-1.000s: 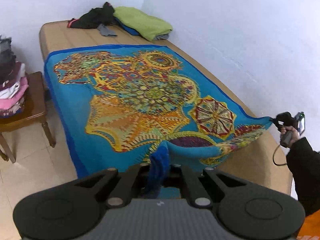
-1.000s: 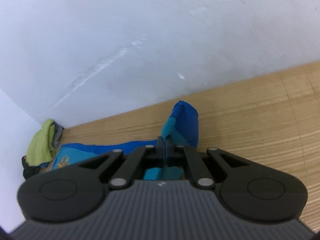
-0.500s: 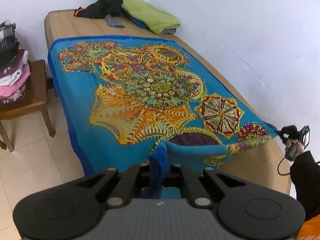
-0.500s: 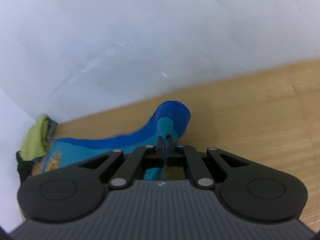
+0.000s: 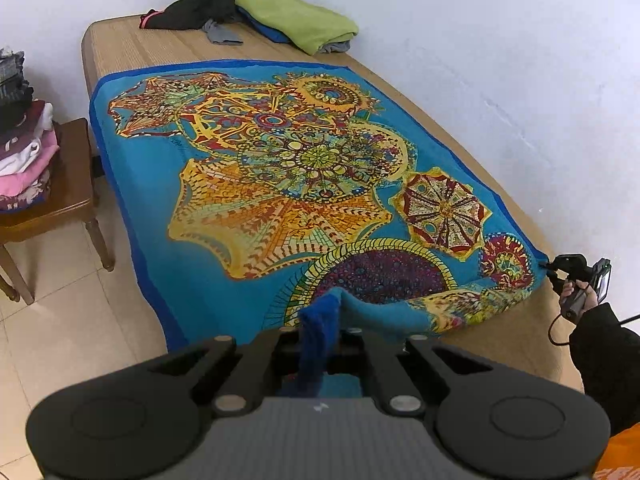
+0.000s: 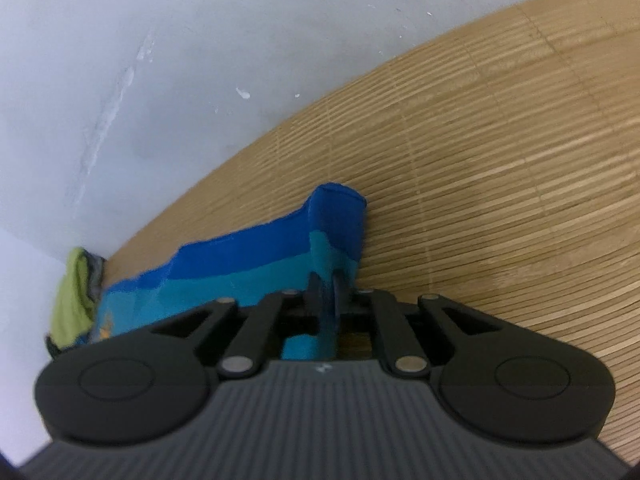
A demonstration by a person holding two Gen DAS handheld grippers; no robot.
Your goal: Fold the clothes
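Note:
A blue cloth point(image 5: 320, 160) with bright mandala patterns lies spread over the bamboo-matted bed point(image 5: 120, 48). My left gripper point(image 5: 320, 328) is shut on its near left corner, which bunches up between the fingers. At the near right corner, my right gripper point(image 5: 550, 266) is low over the mat, held by a hand in a dark sleeve. In the right wrist view the right gripper point(image 6: 326, 292) has its jaws opening. The cloth's dark blue hem point(image 6: 336, 216) still sits between them and rests on the mat point(image 6: 480, 200).
A green garment point(image 5: 296, 16) and a black one point(image 5: 192, 4) are heaped at the bed's far end. A wooden stool point(image 5: 72, 184) with stacked folded clothes point(image 5: 24, 152) stands left of the bed on the tiled floor point(image 5: 60, 320). A white wall point(image 5: 480, 60) runs along the right side.
My right gripper has sunk to the mat with its corner of the cloth, and its jaws have parted slightly. The cloth's near edge now lies lower and flatter.

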